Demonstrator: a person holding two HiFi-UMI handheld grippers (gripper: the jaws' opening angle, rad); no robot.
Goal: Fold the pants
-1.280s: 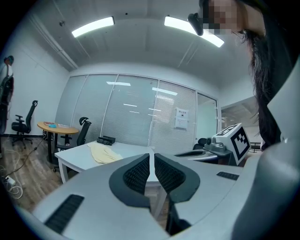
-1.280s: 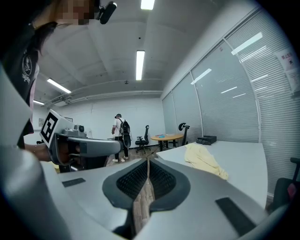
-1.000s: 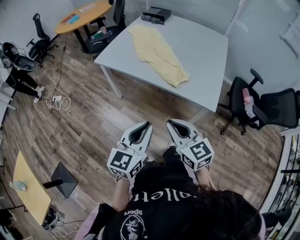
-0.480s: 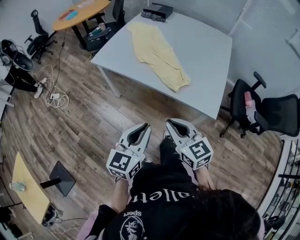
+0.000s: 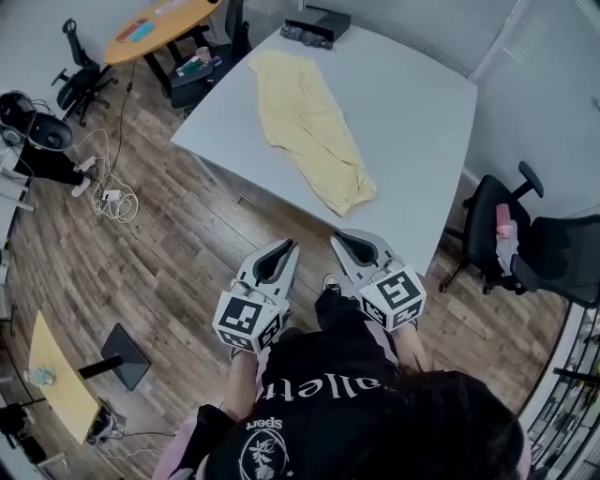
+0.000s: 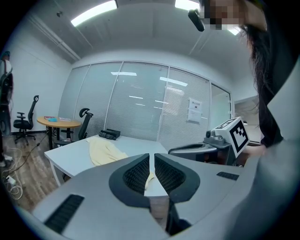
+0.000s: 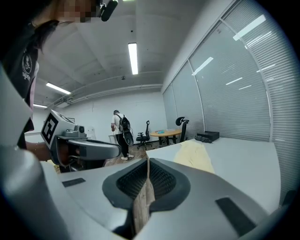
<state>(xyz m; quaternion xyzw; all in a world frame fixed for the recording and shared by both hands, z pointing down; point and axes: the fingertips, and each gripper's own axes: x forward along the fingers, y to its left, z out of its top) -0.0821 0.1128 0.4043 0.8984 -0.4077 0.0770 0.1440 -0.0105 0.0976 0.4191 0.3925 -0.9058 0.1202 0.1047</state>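
Observation:
Pale yellow pants (image 5: 307,128) lie stretched out lengthwise on the grey-white table (image 5: 412,122), waistband at the far end, leg cuffs near the front edge. They show too in the left gripper view as the pants (image 6: 104,150) and in the right gripper view as the pants (image 7: 197,154). My left gripper (image 5: 290,247) and right gripper (image 5: 339,239) hover side by side over the wooden floor, short of the table's near edge, both shut and empty. The left gripper (image 6: 151,161) and right gripper (image 7: 147,165) show their jaws pressed together.
A black box (image 5: 318,24) sits at the table's far end. Black office chairs (image 5: 525,244) stand to the right of the table. A round orange table (image 5: 164,23) and cables (image 5: 112,199) lie to the far left. A person (image 7: 118,132) stands in the distance.
Both grippers have advanced together toward the table, which now looks nearer and larger. Their jaws stayed shut.

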